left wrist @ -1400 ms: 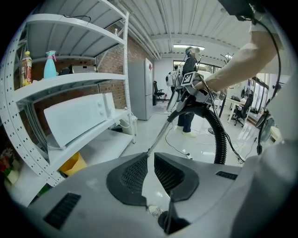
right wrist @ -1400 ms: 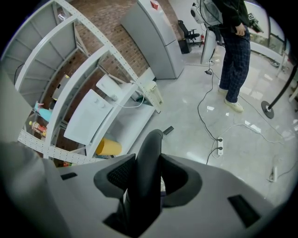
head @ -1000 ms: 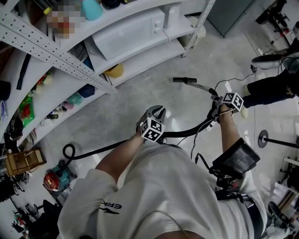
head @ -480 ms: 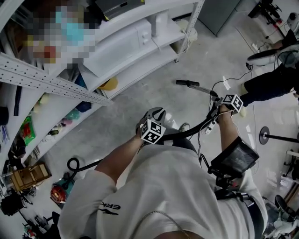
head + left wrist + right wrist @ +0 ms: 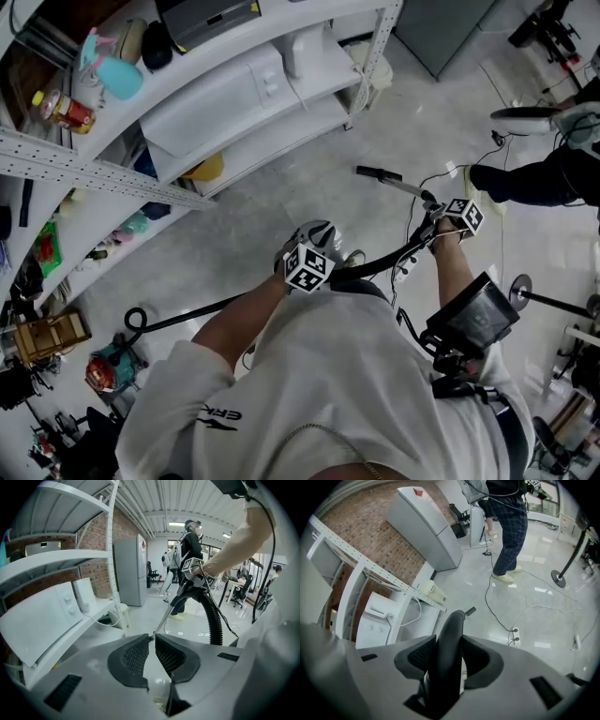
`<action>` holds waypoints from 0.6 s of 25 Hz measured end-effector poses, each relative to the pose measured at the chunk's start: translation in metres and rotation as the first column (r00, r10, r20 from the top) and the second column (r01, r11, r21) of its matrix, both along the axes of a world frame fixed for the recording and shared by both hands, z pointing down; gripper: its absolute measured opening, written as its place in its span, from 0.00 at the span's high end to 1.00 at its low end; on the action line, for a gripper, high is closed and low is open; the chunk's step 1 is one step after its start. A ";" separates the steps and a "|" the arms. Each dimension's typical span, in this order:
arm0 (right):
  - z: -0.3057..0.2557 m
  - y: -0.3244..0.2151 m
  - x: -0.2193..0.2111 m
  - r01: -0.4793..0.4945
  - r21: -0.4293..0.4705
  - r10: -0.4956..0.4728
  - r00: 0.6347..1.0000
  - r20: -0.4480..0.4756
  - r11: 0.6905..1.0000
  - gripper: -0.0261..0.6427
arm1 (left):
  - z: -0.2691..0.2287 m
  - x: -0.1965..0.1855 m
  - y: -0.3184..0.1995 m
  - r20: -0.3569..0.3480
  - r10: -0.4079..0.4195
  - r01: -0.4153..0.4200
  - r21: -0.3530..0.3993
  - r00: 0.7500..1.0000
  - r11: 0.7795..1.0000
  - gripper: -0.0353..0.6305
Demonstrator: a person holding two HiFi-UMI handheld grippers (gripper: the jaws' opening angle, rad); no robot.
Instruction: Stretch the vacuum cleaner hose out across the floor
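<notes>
A person stands on a glossy pale grey floor (image 5: 234, 230) beside a white metal rack (image 5: 84, 169) with perforated beams, seen from above. A black vacuum hose (image 5: 213, 620), ribbed and flexible, lies across the floor. It starts in a small loop off the rack's near end and runs away from the rack, passing in front of the person's body. Its far end rises off the floor into a smooth, curved black handle (image 5: 449, 653).

The right gripper (image 5: 449, 641) is clenched on that handle, its dark textured pads pressing either side. Beyond the handle a thin straight metal wand (image 5: 405, 186) points back toward the rack and ends in a flat dark nozzle (image 5: 377, 172) near the rack's far corner post.

The left gripper (image 5: 151, 638) hangs over the hose, between the rack and the right gripper. Its pads meet at the tips and nothing sits between them.
</notes>
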State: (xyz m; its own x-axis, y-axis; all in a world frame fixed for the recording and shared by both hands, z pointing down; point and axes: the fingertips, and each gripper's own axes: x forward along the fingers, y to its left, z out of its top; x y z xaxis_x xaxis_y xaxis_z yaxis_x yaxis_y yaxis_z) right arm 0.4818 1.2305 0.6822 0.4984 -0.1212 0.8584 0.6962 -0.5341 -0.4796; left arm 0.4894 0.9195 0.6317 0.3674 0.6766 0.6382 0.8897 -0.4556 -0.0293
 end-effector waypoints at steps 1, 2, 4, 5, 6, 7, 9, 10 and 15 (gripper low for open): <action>0.002 0.008 0.002 0.000 0.003 0.000 1.000 0.003 1.000 0.71 | 0.001 0.000 0.008 0.002 -0.006 0.006 0.003 1.000 1.000 0.90; 0.004 0.017 0.004 -0.001 0.005 0.001 1.000 0.004 1.000 0.71 | 0.002 0.001 0.015 0.004 -0.011 0.011 0.006 1.000 1.000 0.90; 0.007 0.034 0.009 -0.004 0.007 0.004 1.000 0.001 1.000 0.71 | 0.003 0.001 0.028 0.006 -0.020 0.020 0.011 1.000 1.000 0.90; 0.009 0.041 0.012 -0.003 0.008 0.003 1.000 0.000 1.000 0.71 | 0.003 0.002 0.034 0.007 -0.026 0.026 0.012 1.000 1.000 0.90; 0.010 0.048 0.015 0.000 0.010 0.000 1.000 0.000 1.000 0.71 | 0.004 0.003 0.039 0.009 -0.033 0.033 0.014 0.999 0.999 0.90; 0.011 0.055 0.018 0.004 0.012 -0.004 1.000 0.000 1.000 0.71 | 0.004 0.005 0.044 0.010 -0.042 0.042 0.017 0.999 0.999 0.90; 0.014 0.067 0.026 0.014 0.016 -0.014 1.000 0.001 1.000 0.71 | 0.005 0.010 0.051 0.010 -0.063 0.063 0.024 0.998 0.998 0.90; 0.015 0.073 0.029 0.019 0.017 -0.019 1.000 0.002 1.000 0.71 | 0.005 0.012 0.054 0.010 -0.074 0.074 0.028 0.997 0.997 0.90; 0.021 0.099 0.045 0.039 0.028 -0.039 0.999 0.013 0.999 0.71 | 0.001 0.021 0.068 0.007 -0.129 0.128 0.038 0.992 0.991 0.90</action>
